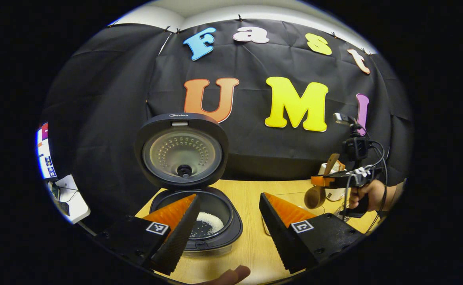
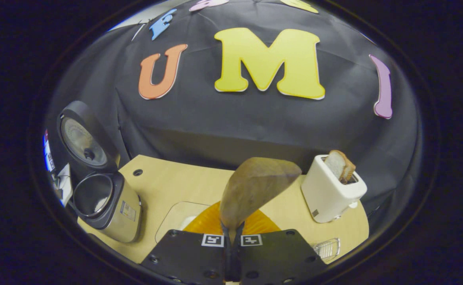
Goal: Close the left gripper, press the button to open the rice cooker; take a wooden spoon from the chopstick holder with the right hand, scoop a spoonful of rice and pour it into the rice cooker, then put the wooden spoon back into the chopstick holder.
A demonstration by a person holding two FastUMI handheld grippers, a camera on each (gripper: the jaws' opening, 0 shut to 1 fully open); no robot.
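- Table (image 2: 164, 178): pale wood, carrying everything, sitting against the black cloth wall.
- Rice cooker (image 1: 211, 229): sitting at table's left with lid (image 1: 182, 150) standing upright and open; white rice (image 1: 209, 222) lying in the inner pot.
- Toaster (image 2: 330, 190): white, standing at the right, bread slice (image 2: 342, 165) poking out of its slot.
- Left gripper (image 1: 229, 221): fingers spreading wide apart, gripping nothing, hovering just in front of the cooker.
- Right gripper (image 2: 231, 237): fingers pinching together on the wooden spoon (image 2: 255, 186), bowl raised above the table.
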